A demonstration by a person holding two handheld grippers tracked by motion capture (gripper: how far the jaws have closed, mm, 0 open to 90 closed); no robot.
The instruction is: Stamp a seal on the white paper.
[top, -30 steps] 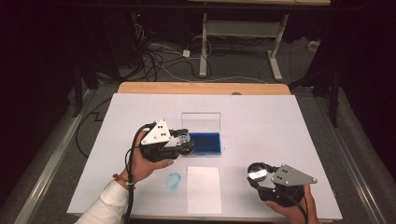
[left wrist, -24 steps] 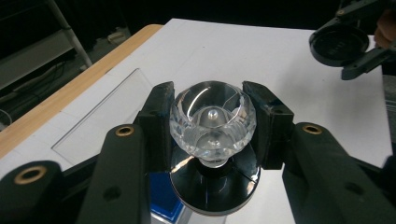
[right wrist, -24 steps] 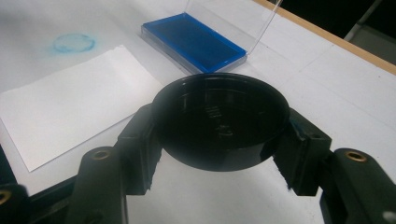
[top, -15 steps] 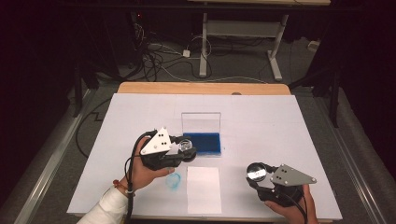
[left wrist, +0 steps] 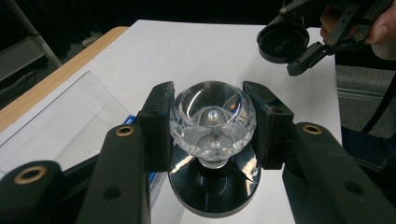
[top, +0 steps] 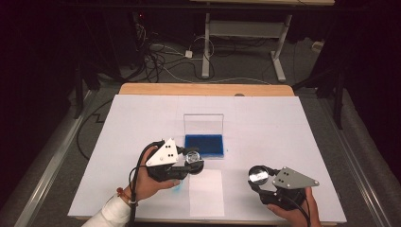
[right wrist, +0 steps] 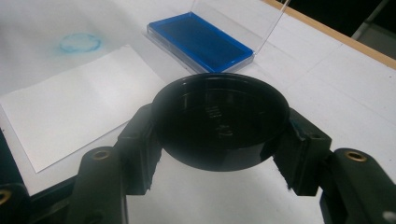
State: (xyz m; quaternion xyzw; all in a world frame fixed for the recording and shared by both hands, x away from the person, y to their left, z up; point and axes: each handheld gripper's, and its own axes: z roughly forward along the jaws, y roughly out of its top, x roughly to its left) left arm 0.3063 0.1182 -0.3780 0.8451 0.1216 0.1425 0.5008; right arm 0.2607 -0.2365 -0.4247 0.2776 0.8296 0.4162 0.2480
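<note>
The left gripper (left wrist: 212,126) has its 2 jaws clamped on the faceted clear knob (left wrist: 213,120) of a stamp, whose round black base (left wrist: 214,186) hangs below the knob, above the white table (top: 283,127) just in front of the blue ink pad (top: 204,144) in its open clear case. The right gripper (right wrist: 219,147) pinches the round black cap (right wrist: 219,126) by its rim, open side up, near the table's front edge. Between the 2 grippers lies a white sheet of paper (top: 206,191), with a faint blue ring mark (right wrist: 80,42) on the table beside it.

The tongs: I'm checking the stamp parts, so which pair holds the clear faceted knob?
The left tongs grip the clear knob; the right tongs hold a black cap.
</note>
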